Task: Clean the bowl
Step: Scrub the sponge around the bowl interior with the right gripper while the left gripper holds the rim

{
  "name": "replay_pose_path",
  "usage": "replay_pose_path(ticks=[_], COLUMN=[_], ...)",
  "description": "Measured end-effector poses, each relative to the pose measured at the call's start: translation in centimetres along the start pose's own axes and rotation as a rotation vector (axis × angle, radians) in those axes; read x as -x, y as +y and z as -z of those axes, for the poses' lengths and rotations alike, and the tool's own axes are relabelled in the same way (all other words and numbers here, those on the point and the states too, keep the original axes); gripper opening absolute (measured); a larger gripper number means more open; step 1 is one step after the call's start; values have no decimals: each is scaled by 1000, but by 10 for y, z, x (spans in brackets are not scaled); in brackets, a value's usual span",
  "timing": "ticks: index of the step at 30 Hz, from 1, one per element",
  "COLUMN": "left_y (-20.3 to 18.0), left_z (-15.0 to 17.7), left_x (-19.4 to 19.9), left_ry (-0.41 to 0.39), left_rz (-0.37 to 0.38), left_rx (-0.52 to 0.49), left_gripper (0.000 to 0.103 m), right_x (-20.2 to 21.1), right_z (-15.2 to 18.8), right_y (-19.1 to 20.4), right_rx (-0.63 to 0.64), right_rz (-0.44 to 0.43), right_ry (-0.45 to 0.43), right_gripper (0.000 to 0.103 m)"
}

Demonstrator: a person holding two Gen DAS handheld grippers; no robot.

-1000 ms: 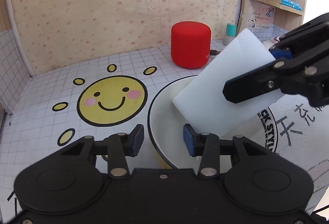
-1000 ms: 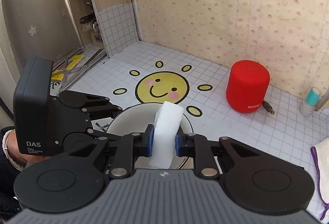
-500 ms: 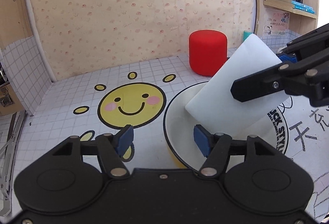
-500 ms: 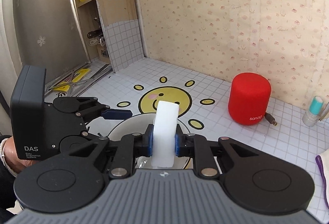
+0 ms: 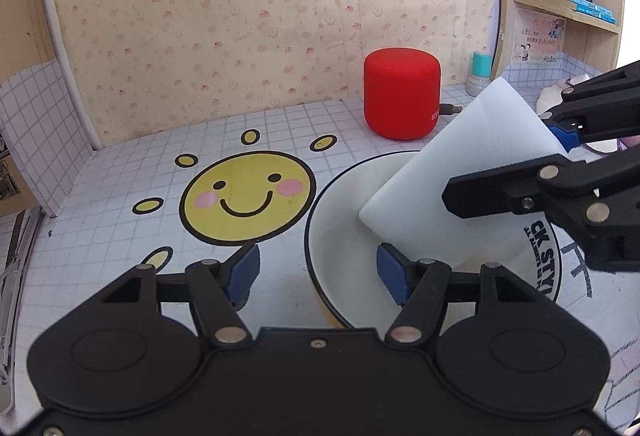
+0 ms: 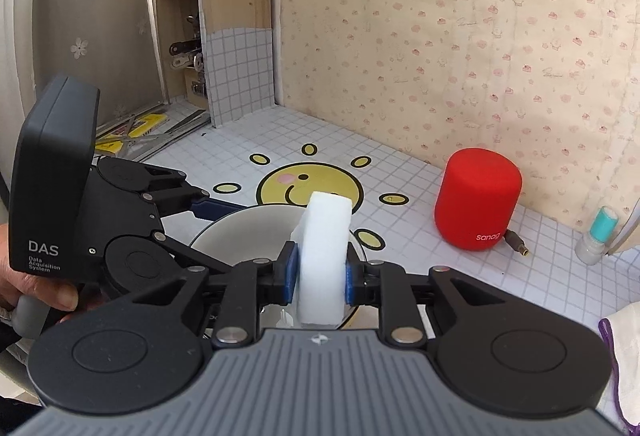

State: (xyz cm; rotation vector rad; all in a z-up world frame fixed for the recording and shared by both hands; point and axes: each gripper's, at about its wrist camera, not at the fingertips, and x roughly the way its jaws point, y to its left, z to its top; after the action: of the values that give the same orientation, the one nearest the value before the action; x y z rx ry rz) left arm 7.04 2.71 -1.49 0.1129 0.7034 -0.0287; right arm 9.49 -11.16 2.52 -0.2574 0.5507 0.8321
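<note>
A white bowl (image 5: 336,236) with a dark rim stands on the tiled counter. My right gripper (image 6: 320,276) is shut on a white sponge (image 6: 326,236), though its jaws are opening; the blue pads still touch the sponge's sides. In the left wrist view the sponge (image 5: 460,172) leans down into the bowl from the right, held by the right gripper (image 5: 504,164). The left gripper (image 5: 319,274) is open and straddles the bowl's near rim, one pad outside it and one inside, neither pressing. The bowl (image 6: 240,232) is partly hidden behind the right fingers.
A red cylindrical speaker (image 5: 402,96) with a cable stands behind the bowl near the wall. A teal-capped bottle (image 5: 480,72) sits by the shelf unit. A white cloth (image 6: 624,356) lies at the right. A smiling sun sticker (image 5: 246,196) marks the counter. A hand (image 6: 40,288) holds the left gripper.
The left jaws have spread a little wider around the bowl's rim. The sponge looks less squeezed between the right pads, and the right gripper has tilted slightly.
</note>
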Motion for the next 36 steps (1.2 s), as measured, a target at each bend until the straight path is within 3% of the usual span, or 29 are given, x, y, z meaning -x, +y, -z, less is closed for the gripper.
replay_pose_path(ticks=[5,10,13,14,16,21,32,34,35,36], left_y=[0,1,1,1,2,7,16,15,14,14], left_z=[1,1,2,2,3,0,1,0,0,-1], left_x=[0,0,-1,-1,0,4,8,8,8,7], left_ry=[-7,-7,-8,-9,-12,0,34,37,41,44], left_rz=[0,1,2,5,19,75,108,111,122,129], left_rx=[-6,-10,-10,-9,-9,-5,39,31,34,40], left_gripper=[67,67,67,67,64,34,34,28,19,19], right_x=[-2,-2,-5,-6,-6,-5,2,3,4,6], right_z=[0,-3,-3,-3,-3,-3,-6,-6,-7,-7], right_y=[2,-1,-5,-5,-3,-1,0,-1,-1,-1], right_rx=[-4,-45,-85,-80,-64,-49,-20,-29,-33,-38], right_rz=[-36,2,-6,-8,-34,-28,-17,-16,-16,-17], right_ry=[18,25,54,54,55,54,15,6,1,-7], right_gripper=[35,35,29,21,21,20,20,20,20,20])
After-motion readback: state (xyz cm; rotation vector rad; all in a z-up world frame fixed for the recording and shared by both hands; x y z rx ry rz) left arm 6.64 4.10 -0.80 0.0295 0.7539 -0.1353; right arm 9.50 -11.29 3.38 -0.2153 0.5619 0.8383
